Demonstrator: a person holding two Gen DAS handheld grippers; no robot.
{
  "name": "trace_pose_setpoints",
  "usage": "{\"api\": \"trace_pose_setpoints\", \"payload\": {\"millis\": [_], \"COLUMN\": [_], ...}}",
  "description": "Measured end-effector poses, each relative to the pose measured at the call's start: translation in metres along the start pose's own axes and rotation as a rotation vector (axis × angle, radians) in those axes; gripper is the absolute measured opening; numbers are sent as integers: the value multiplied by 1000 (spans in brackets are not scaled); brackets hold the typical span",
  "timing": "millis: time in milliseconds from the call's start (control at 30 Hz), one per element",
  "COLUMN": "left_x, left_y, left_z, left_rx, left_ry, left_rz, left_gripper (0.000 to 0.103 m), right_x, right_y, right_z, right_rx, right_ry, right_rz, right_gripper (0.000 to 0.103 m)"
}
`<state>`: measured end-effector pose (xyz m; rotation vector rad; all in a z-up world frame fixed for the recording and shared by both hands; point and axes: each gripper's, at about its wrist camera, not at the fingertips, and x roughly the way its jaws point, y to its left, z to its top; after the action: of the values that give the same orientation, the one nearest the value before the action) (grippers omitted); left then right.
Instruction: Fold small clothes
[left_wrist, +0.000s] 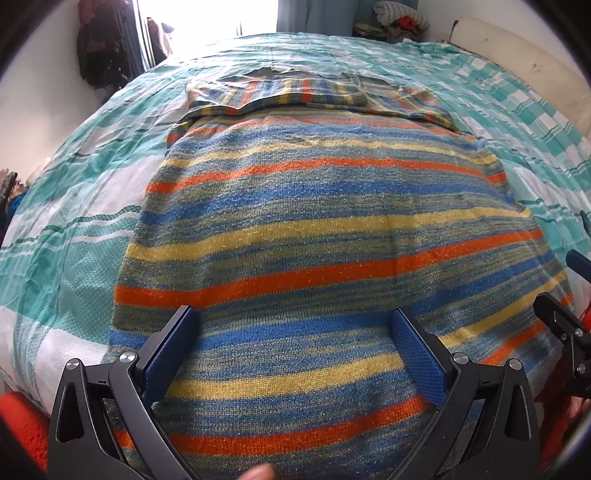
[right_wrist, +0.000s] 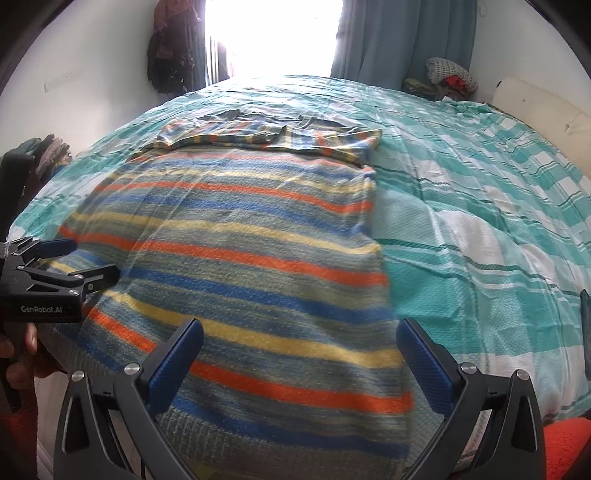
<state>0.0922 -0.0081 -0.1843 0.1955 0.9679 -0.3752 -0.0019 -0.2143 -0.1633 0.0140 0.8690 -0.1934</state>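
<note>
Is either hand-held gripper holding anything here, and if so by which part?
Nothing is held. The left hand-held gripper and right hand-held gripper are both open above the near hem of the striped sweater, which lies flat on the bed.

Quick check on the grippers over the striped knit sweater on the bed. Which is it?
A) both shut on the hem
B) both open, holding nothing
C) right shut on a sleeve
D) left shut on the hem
B: the left gripper and right gripper both show fingers spread wide above the orange, blue and yellow striped knit sweater, no fabric between them.
</note>
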Motion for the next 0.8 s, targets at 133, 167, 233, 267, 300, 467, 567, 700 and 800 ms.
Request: {"api": "trace_pose_setpoints", "payload": {"millis": [133,167,233,267,300,467,567,700,800], "left_x": [0,0,-1,0,-1,-1,-1,-1,-2], "left_y": [0,0,0,0,0,0,1,-1,-1], "left_z": [-1,-1,-1,-2,-2,-4,-3,-5,-6], "left_rx": [-8,-10,-16,-17,-18,-14,-11,-9,-7], "left_ry": [-9,-8,-8,-9,-13,-18,-20,-28,-30], "left_rz": [4,5,5,5,5,2,0,7,9], "left_gripper": [103,103,103,103,103,103,103,103,103], "right_x": [-3,-4,-4,-5,-5,-3,-3,1,2], "right_y": [-6,-9,-13,-15,-16,-18,-19,-18,-19], "right_z": [1,1,0,-1,-1,-2,-3,-5,-4], "right_rx": [17,24,35,41,43,50,54,52,56], "right_ry": [-2,3,15,21,24,37,41,53,57], "right_rz": [-25,-35,-41,-46,-52,-71,-76,-77,-76], "right_gripper": [103,103,103,103,103,103,103,103,103]}}
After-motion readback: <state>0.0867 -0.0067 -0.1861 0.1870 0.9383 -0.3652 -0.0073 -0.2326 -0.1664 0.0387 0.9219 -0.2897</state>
